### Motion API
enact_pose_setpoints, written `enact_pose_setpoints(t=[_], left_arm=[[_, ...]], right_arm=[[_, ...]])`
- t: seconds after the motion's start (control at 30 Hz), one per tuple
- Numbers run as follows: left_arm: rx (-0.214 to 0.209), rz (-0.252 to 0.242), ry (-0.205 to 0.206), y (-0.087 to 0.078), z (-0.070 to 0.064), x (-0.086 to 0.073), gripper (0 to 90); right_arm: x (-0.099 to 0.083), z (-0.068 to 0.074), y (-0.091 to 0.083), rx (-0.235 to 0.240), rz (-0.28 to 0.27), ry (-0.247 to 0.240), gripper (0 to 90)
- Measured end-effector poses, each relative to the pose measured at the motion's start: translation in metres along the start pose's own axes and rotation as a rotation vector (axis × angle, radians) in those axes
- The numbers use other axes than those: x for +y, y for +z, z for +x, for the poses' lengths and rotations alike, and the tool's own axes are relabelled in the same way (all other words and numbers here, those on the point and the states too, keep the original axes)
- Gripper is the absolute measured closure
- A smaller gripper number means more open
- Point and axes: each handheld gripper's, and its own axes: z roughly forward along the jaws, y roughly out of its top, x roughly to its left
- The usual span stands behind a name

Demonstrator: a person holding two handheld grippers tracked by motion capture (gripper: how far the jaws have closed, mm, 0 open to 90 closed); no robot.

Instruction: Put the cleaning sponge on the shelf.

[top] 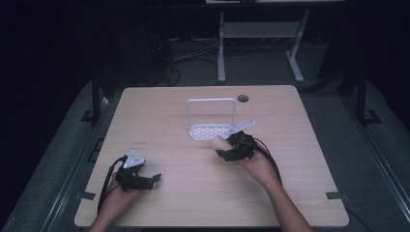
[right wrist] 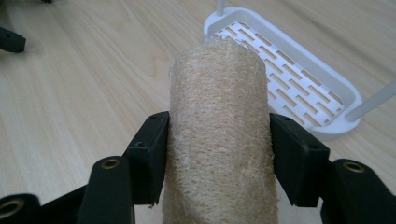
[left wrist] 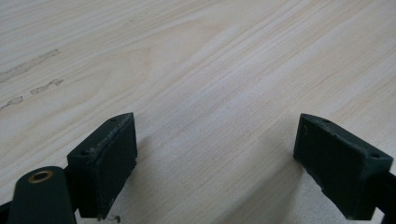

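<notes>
A tan loofah roll (right wrist: 218, 135) stands between the black jaws of my right gripper (right wrist: 218, 161), which is shut on it. In the high view the right gripper (top: 227, 147) holds the loofah (top: 220, 142) just in front of a white slotted rack (top: 211, 130) with a tall wire handle. The rack's tray (right wrist: 299, 77) lies beyond the loofah's tip in the right gripper view. My left gripper (top: 153, 180) rests low over the table's near left part, jaws wide apart. Bare wood shows between its pads (left wrist: 105, 161).
The light wooden table (top: 159, 111) has a round cable hole (top: 242, 98) at the back right. Behind the table stands a white desk frame (top: 258, 34) on a dark floor with cables. Cables trail from both grippers toward the near edge.
</notes>
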Motion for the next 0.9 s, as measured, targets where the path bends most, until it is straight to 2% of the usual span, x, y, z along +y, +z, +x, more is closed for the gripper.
enact_pose_setpoints(t=[0.9], left_arm=[[0.000,0.003,-0.001,0.000,0.000,0.000,13.0]], right_arm=[[0.021,-0.014,0.012,-0.019,-0.018,0.013,40.9]])
